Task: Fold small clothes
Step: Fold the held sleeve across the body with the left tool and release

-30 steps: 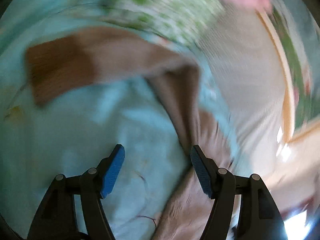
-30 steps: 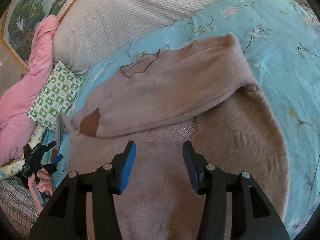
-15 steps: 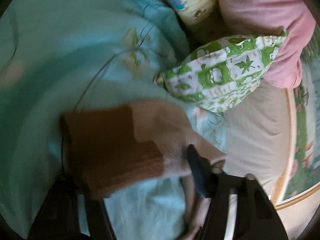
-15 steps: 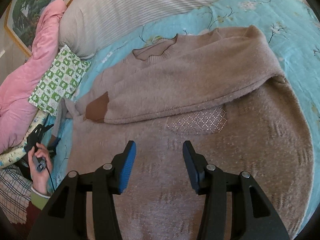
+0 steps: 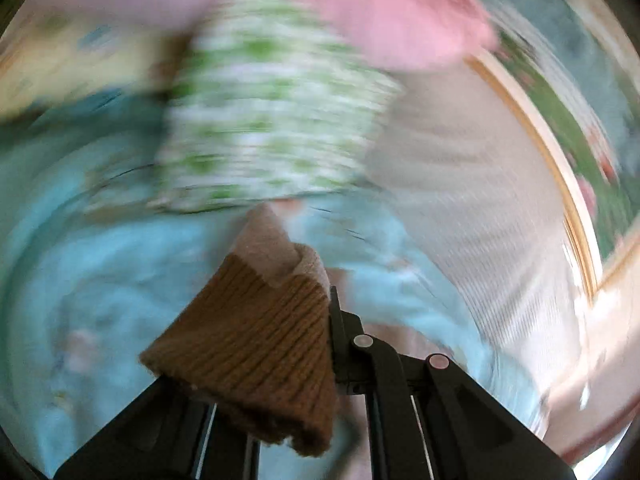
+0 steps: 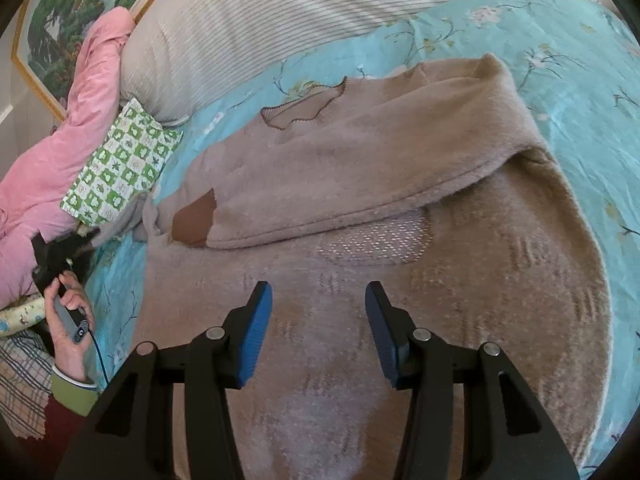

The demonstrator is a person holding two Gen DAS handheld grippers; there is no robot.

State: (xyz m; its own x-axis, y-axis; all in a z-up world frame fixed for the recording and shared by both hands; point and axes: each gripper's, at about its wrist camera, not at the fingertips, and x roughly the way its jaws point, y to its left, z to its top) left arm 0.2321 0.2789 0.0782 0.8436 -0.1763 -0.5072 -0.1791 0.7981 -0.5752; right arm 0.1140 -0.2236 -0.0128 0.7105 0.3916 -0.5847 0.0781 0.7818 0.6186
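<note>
Left gripper (image 5: 320, 312): apparently clamped on brown sleeve cuff (image 5: 256, 352), view blurred. Right gripper (image 6: 318, 328): jaws apart, 1 beige sweater (image 6: 400, 208) lying directly ahead.

Turquoise floral bedsheet (image 6: 500, 28), striped headboard (image 6: 260, 12) (ribbed), framed landscape painting (image 6: 60, 36), pink quilt (image 6: 60, 152)

My left gripper (image 5: 320, 360) has its jaws closed on the brown ribbed cuff (image 5: 256, 348) of the tan sweater sleeve (image 5: 266, 248); the cuff drapes over the left jaw and hides it. Beyond that my picture is smeared. I make out the turquoise bedsheet (image 5: 100, 280), a green-and-white checked cushion (image 5: 264, 120), a pink quilt (image 5: 380, 12) and a pale ribbed headboard (image 5: 460, 184).
</note>
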